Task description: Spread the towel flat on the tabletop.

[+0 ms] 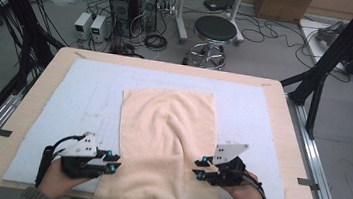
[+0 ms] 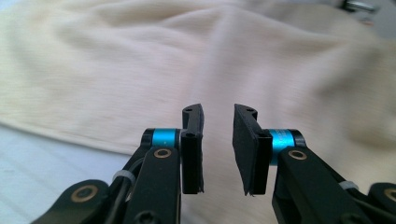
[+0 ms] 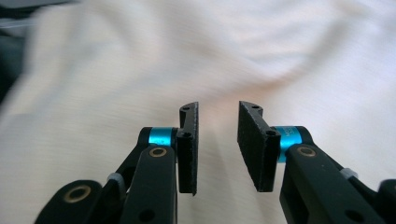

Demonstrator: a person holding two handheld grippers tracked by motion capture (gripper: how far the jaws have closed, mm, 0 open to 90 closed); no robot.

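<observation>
A cream towel [image 1: 164, 143] is spread on a pale blue mat [image 1: 89, 99] that covers most of the wooden counter [image 1: 282, 121]. The towel lies in the middle of the mat, and its near end hangs over the counter's front edge. Soft folds are seen running down its middle. The left hand-held gripper [image 1: 116, 164] is held just at the towel's left edge, near the front, with its tip pointing toward the cloth. In the left gripper view, the left hand-held gripper [image 2: 218, 149] is seen with its jaws a little apart, and nothing is held between them; the towel [image 2: 187, 60] lies just ahead, with a strip of the mat [image 2: 42, 168] beside it. The right hand-held gripper [image 1: 199, 167] is placed over the towel's right side, near the front. In the right gripper view, the right hand-held gripper [image 3: 218, 147] is also seen with a narrow gap between its jaws, empty, with the towel [image 3: 210, 56] under and ahead of it. Behind the counter, a black round stool [image 1: 215, 31], two dark computer towers [image 1: 135, 1] and many cables are seen on the grey floor. No writing or label can be read anywhere.
</observation>
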